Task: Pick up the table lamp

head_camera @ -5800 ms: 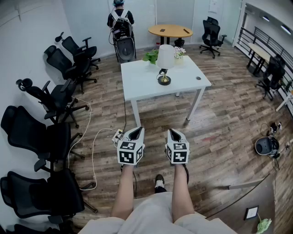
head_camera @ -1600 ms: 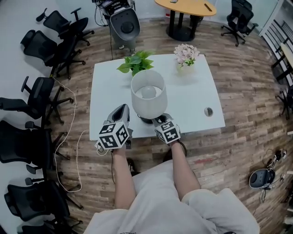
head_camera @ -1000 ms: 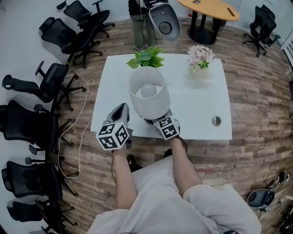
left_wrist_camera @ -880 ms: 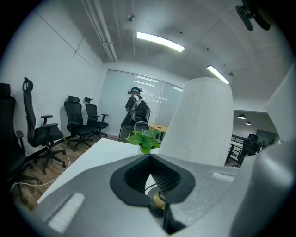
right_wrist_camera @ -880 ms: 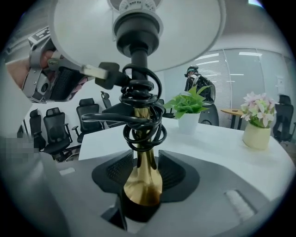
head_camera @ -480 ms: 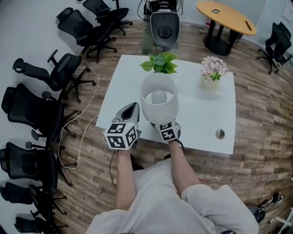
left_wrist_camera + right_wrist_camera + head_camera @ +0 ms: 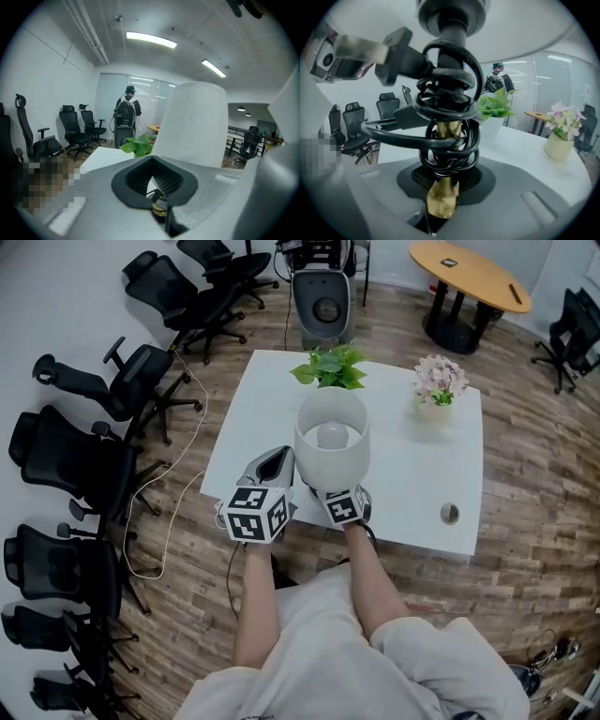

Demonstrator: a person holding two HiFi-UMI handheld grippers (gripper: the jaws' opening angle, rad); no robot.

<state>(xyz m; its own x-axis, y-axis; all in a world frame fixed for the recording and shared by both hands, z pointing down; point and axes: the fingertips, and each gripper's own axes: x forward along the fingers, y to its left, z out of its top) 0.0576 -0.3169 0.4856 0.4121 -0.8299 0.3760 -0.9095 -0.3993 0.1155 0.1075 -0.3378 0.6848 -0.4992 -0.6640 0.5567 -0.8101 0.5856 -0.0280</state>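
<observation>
Stem [image 7: 443, 190] of the table lamp [image 7: 332, 442] stands upright, clamped low in the right tool [image 7: 439, 213]; left tool [image 7: 277, 461], jaws together and empty, sits just left.

Lamp: table lamp [image 7: 332, 446] standing upright, right at the tabletop's [image 7: 422, 474] near edge.
Shade: white tapered drum [image 7: 194, 124], open on top, round bulb [image 7: 331, 435] showing inside.
Stem: brass [image 7: 441, 194], pinched between the right gripper's [image 7: 433, 225] jaws.
Cord: black [image 7: 447, 117], coiled round the stem, plug [image 7: 401, 56] jutting out sideways.
</observation>
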